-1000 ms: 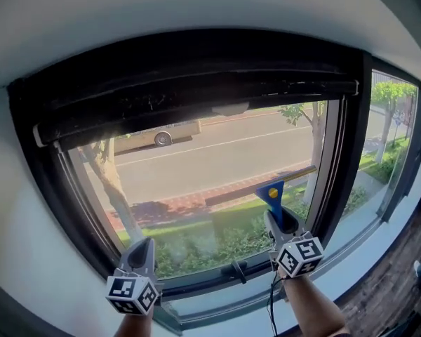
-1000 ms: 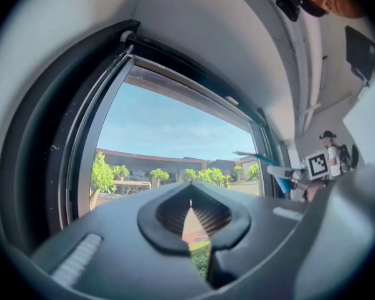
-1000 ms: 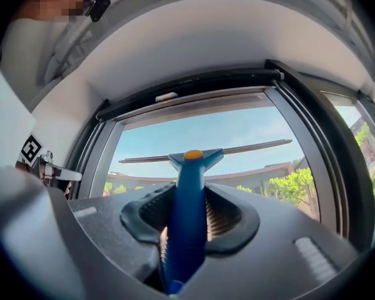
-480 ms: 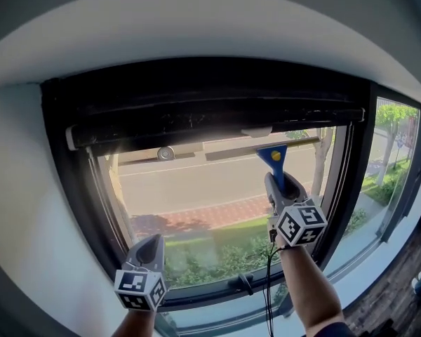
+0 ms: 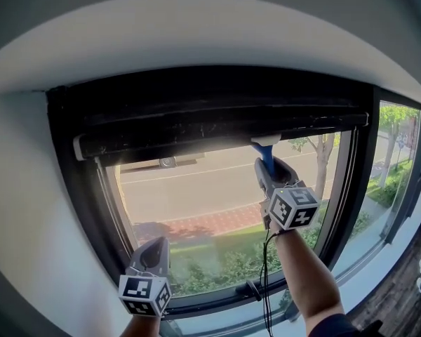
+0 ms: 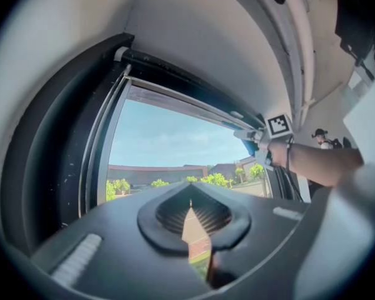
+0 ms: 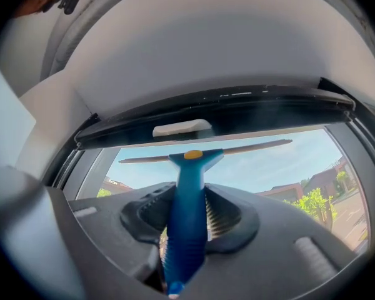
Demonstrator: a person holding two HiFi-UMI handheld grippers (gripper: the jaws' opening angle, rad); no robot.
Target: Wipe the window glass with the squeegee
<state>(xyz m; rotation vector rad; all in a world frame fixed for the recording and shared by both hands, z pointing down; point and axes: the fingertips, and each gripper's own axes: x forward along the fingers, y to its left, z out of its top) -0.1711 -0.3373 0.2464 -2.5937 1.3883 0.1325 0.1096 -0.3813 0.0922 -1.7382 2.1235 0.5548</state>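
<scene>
**A:** What do the right tongs [image 5: 270, 175] hold?

**B:** We see them clamped on the blue handle of the squeegee [image 7: 186, 211]. Its blade lies level just above them, at the top edge of the window glass [image 5: 196, 192] and directly under the dark top rail [image 5: 217, 121].

**A:** What has just changed?

**B:** A second ago we held the blade tilted, about halfway down the pane. Half a second ago it had climbed close to the rail. Now it sits at the very top.

**A:** What does that mean for the wiping?

**B:** We judge the tool is set for a downward pull, with the whole pane below the right tongs yet to be swept. Whether the rubber presses the glass, we cannot tell.

**A:** And the left tongs [image 5: 153, 257]?

**B:** Their jaws are together and hold nothing. They hang well below and to the left of the right tongs, hardly moved.
</scene>
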